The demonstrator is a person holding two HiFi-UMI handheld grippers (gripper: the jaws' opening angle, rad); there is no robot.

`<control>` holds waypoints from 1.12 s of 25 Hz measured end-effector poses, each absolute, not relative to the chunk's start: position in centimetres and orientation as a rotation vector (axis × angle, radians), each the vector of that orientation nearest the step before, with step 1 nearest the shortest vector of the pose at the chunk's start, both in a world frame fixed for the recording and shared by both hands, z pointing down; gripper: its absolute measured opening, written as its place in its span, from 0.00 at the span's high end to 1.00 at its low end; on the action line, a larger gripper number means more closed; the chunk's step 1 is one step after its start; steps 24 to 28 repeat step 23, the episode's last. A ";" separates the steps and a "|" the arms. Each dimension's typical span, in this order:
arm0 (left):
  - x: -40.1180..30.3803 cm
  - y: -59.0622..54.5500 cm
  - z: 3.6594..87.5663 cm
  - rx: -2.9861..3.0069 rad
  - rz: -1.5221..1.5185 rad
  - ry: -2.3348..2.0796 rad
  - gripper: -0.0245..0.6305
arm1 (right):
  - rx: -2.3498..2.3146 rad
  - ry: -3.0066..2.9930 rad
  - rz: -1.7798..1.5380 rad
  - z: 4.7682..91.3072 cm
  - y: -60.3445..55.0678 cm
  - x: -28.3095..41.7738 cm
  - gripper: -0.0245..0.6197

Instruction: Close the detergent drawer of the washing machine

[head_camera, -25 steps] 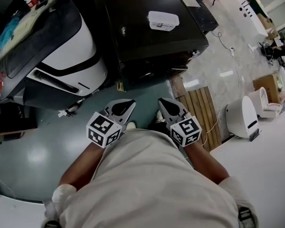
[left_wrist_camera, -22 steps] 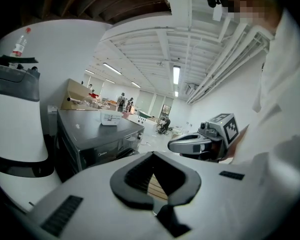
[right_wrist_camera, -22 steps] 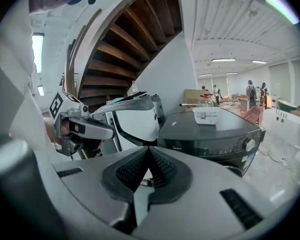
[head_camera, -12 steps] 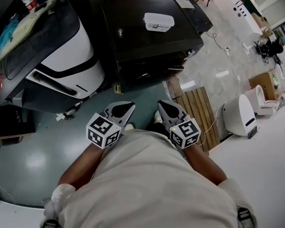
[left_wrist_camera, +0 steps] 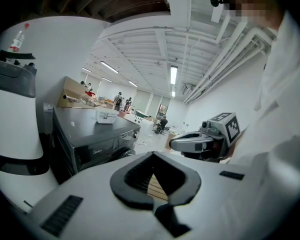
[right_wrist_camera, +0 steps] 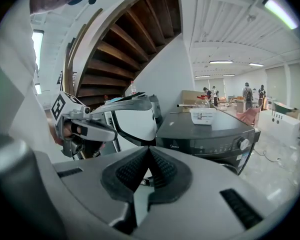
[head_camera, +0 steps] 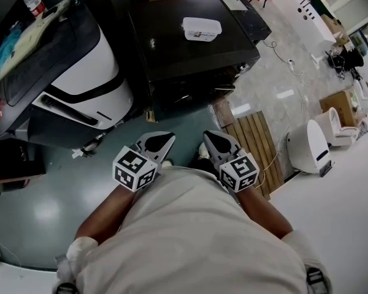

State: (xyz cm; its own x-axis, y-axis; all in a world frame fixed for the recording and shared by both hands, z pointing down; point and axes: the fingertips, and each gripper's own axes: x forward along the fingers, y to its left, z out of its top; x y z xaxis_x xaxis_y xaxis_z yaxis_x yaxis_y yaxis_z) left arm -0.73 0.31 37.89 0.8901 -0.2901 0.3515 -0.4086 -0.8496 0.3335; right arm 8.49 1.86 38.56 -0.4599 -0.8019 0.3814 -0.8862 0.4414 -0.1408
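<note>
Grippers: left gripper (head_camera: 162,141) and right gripper (head_camera: 213,141) are held side by side close against the person's body, both pointing toward the washing machine (head_camera: 190,48).
Left tongs: pressed together, nothing between them in the left gripper view (left_wrist_camera: 152,156).
Right tongs: pressed together too, nothing pinched (right_wrist_camera: 150,150).
Drawer: the detergent drawer (right_wrist_camera: 174,145) is taken to be the left part of the machine's dark front panel, by the maker's mark. It is well apart from both grippers. No view shows how far it stands out.
Nearby: a white container (head_camera: 201,28) sits on the machine's top. A knob (right_wrist_camera: 245,144) is at the panel's far end. A wooden slat board (head_camera: 254,146) lies on the floor to the right.
Stage (judged): approach not begun, no contact with the machine.
Risk 1: closed tips may skid off the glossy drawer face if they push at a slant.
Risk 2: a push on one corner could skew the drawer and jam it partway in.
Risk 3: a strayed tip could press the panel or turn the knob.
Risk 4: a hard shove could jolt the container on top.
</note>
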 end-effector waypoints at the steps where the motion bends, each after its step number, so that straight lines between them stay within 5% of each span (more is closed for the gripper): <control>1: -0.8 0.2 37.9 2.651 0.407 -0.515 0.97 | 1.461 -2.439 0.470 38.5 1.7 8.4 0.95; 28: -0.9 0.5 38.6 2.628 0.398 -0.507 0.97 | 1.466 -2.439 0.470 38.7 1.8 8.1 0.95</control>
